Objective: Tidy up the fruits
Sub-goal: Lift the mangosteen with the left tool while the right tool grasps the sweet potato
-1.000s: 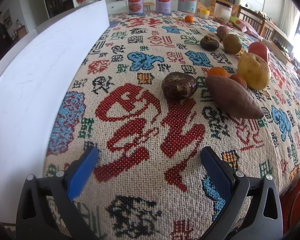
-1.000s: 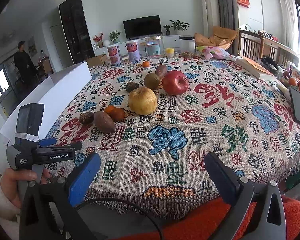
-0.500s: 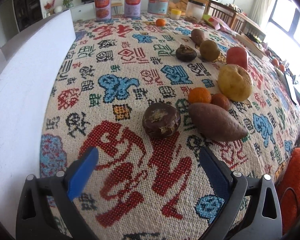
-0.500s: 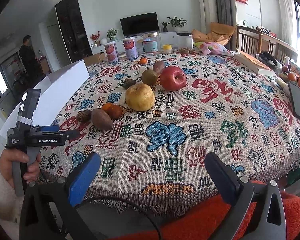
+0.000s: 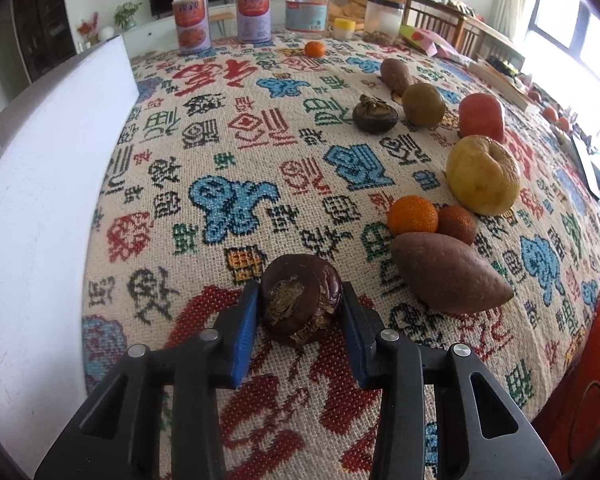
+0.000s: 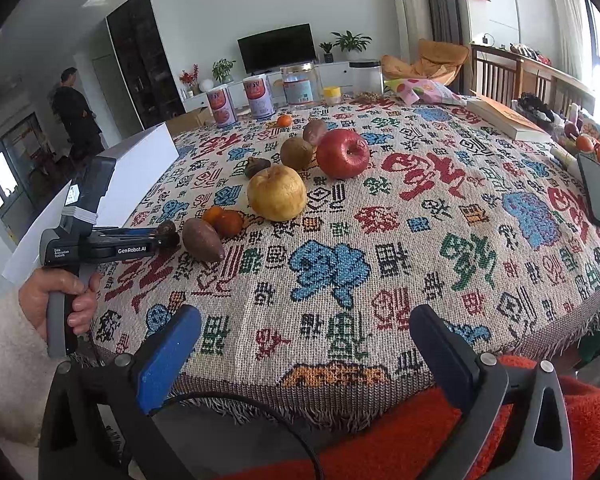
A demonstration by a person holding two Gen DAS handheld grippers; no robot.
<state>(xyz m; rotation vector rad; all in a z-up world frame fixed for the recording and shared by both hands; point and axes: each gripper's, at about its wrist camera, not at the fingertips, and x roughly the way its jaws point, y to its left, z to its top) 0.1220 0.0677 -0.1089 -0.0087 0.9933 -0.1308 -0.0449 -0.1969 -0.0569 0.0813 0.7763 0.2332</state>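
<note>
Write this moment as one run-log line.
left tool: just closed on dark round fruit | right tool: open, empty | fruit on tablecloth

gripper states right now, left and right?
Left tongs: just closed on the dark brown fruit, which rests on the tablecloth.
Right tongs: open, empty.

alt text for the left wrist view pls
The left claw has just closed its blue pads on a dark brown wrinkled fruit on a patterned tablecloth. A sweet potato, tangerines and a yellow pear lie to its right.
</note>
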